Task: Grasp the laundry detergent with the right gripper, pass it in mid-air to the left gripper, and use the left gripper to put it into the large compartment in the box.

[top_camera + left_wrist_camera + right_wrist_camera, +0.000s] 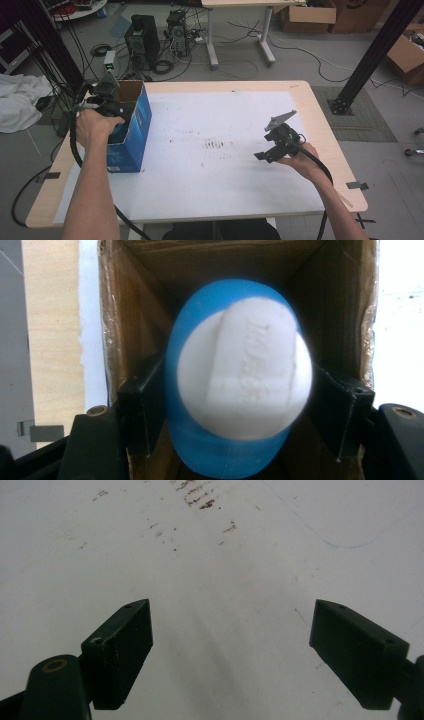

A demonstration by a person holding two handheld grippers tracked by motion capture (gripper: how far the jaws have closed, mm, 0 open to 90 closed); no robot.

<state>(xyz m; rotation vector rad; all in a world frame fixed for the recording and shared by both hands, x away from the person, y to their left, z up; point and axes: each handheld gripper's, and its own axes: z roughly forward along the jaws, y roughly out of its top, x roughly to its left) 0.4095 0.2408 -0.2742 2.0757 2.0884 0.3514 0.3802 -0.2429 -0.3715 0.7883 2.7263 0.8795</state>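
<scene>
Loading nearly done (judged): your left gripper (240, 405) clamps a blue-and-white capped object (240, 390) inside the cardboard box (131, 125); release remains. Your right gripper (245, 650) hovers spread, empty.

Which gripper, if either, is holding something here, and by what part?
The left gripper is shut on a blue and white rounded object, clamped across its sides, over the open blue box. The right gripper is open, holding nothing.
</scene>
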